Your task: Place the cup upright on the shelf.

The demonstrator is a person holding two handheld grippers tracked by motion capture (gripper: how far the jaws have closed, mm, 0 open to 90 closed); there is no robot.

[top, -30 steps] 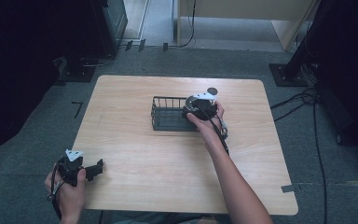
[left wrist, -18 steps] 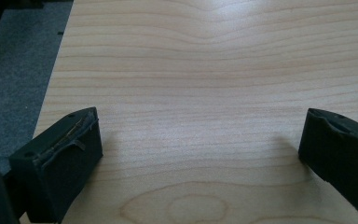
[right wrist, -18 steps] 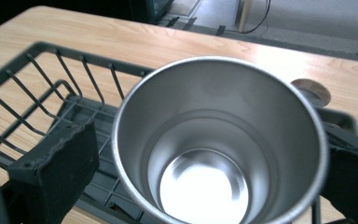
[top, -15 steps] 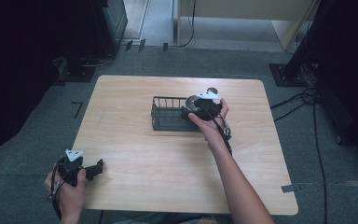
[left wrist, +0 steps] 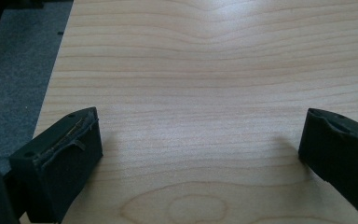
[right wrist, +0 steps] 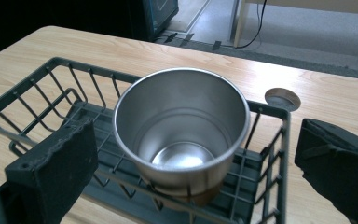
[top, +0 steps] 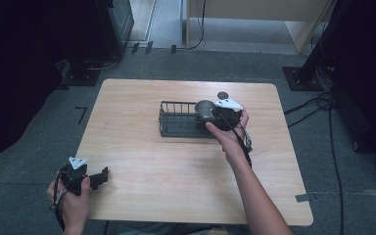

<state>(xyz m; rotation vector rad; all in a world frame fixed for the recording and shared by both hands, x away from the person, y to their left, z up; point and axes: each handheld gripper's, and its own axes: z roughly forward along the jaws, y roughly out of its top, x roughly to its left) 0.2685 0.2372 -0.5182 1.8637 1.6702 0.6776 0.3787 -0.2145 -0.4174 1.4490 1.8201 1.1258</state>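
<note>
Hovering spread right tongs (right wrist: 196,163) over steel cup (right wrist: 182,130) in wire basket (top: 176,122).
Standing upright dead ahead, mouth up, toward counter's (top: 176,171) far edge; left tongs (left wrist: 200,154) also spread, idle at near-left corner, well apart.

A lab-like recording space: bare wooden table (top: 176,161), grey carpet (top: 39,147), loose floor cables (top: 333,147).
</note>
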